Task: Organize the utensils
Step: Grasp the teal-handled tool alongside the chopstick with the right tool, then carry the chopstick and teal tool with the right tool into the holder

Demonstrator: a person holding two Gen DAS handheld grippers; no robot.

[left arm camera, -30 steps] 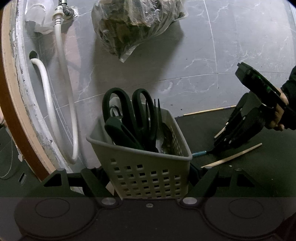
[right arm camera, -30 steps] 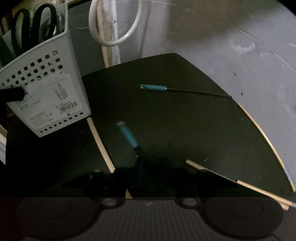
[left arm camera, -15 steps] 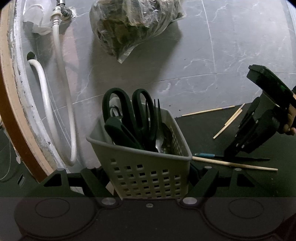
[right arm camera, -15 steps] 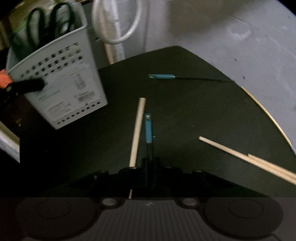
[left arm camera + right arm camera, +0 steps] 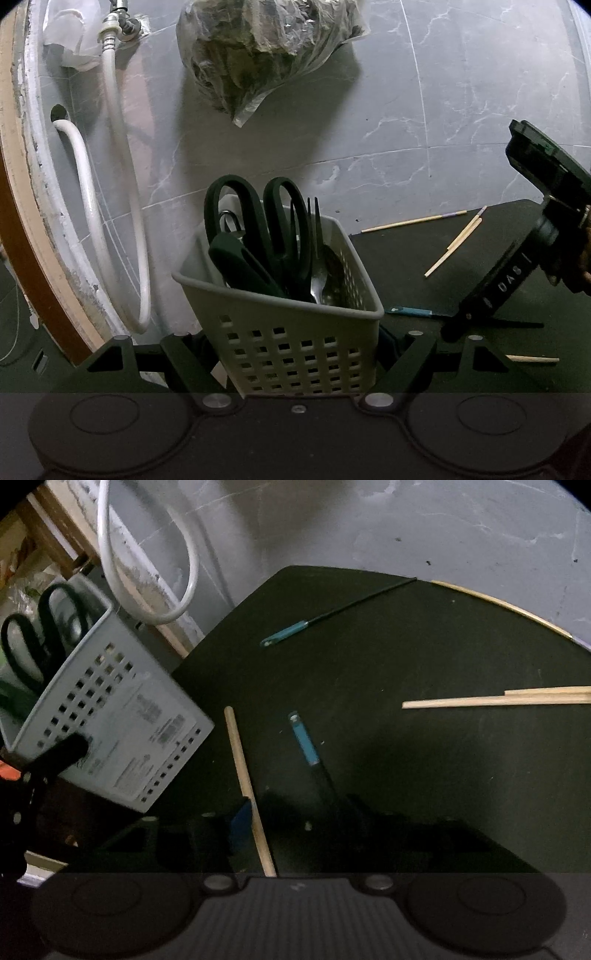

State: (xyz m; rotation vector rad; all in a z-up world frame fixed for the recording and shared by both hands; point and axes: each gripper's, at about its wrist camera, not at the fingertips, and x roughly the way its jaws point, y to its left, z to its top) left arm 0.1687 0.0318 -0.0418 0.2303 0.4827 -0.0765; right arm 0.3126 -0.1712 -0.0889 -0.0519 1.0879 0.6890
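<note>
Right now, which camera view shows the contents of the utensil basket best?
The left wrist view: it looks down into the utensil basket, showing scissors, a fork and a spoon. The right wrist view shows mostly its labelled side, with only the scissors' handles.

Lettering on the right gripper (image 5: 458,325) — pale capitals along its dark side, seen rotated and not surely legible. Printed label with a barcode on the side wall of the perforated basket (image 5: 122,738) — text blurred, unreadable. No other readable text or numbers.
</note>
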